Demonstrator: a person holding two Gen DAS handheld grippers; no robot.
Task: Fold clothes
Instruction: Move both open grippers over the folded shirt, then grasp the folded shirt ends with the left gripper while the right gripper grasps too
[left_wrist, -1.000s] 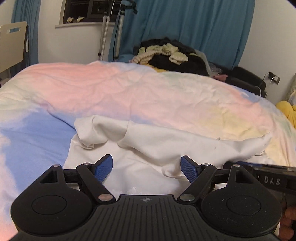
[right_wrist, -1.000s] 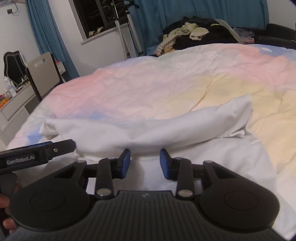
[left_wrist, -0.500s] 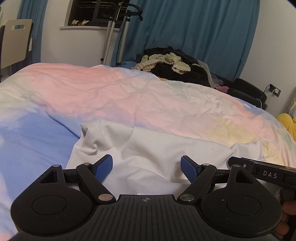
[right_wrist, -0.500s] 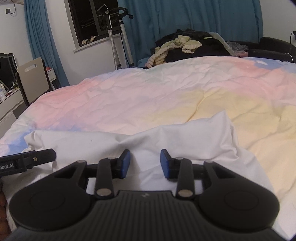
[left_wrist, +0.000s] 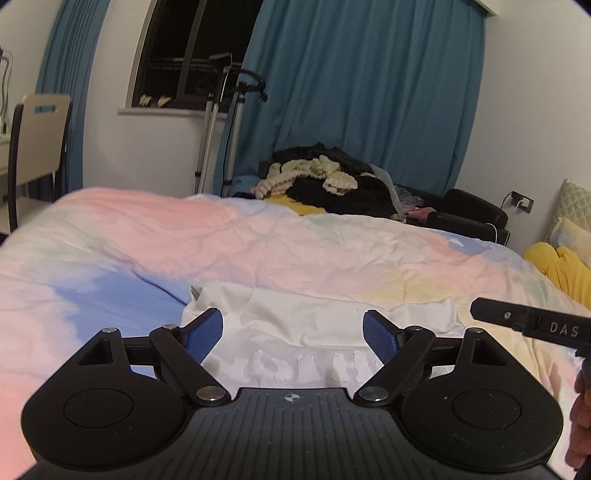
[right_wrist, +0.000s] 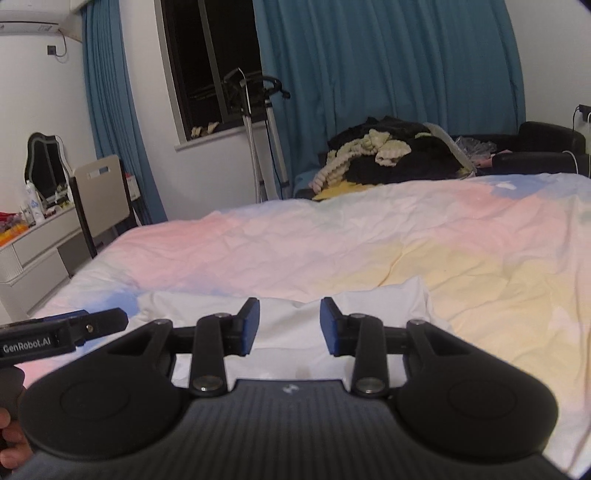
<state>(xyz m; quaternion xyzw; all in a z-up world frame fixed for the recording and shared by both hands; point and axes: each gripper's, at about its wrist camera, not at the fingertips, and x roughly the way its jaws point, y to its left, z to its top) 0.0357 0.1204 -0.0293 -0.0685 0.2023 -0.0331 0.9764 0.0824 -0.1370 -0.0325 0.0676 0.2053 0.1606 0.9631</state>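
Now both of my grippers stand raised above the white garment (left_wrist: 314, 317), which lies on the pastel duvet (left_wrist: 229, 240) at the near edge of the bed, and the change over the last second is plain: the cloth that was bunched into a loose ridge a second ago now lies much flatter, with its far edge laid over the body in a roughly straight line. My left gripper (left_wrist: 293, 334) has its blue pads (left_wrist: 205, 332) set wide apart with nothing between them; white printed lettering on the garment shows below the gap. My right gripper (right_wrist: 290, 326) has its jaws apart as well, more narrowly, and likewise holds nothing, the cloth (right_wrist: 295, 314) lying beneath and beyond its tips. Each camera catches the other tool at its margin, so I judge the two to be side by side over the garment's near part. Both views have also tilted upward since half a second ago, taking in more of the blue curtain (left_wrist: 369, 103) and the dark clothes pile (left_wrist: 332, 184) behind the bed. My reading is that one fold has just been laid down and let go, and that the next grasp, probably at a side edge or corner, is not yet begun; a small flap at the garment's right corner looks uneven and may want smoothing.
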